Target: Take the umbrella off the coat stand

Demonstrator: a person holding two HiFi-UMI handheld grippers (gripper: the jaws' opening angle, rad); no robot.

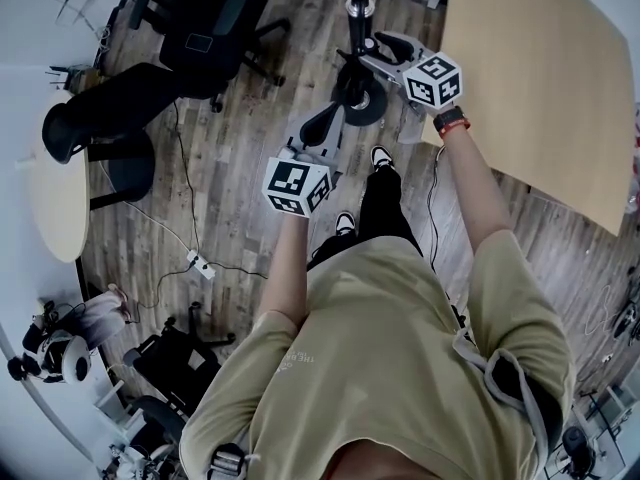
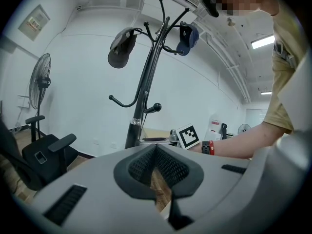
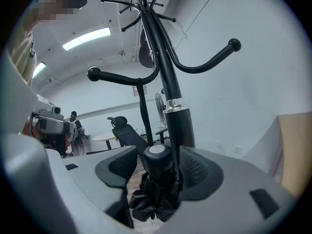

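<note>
Head view: both grippers reach for the stand (image 1: 357, 8) above the wood floor (image 1: 230, 168), the right gripper (image 1: 362, 56) at its pole and the left gripper (image 1: 330, 128) nearer the person.

Left gripper view: its fingers meet at the tips, empty. Two caps (image 2: 122, 48) hang on the upper hooks.

Only the right gripper view shows the umbrella (image 3: 158, 179). It is black and folded, with a round-topped handle and crumpled fabric below. It hangs by a strap (image 3: 142, 116) from a hook, beside the pole, between spread, released fingers (image 3: 114, 167).
</note>
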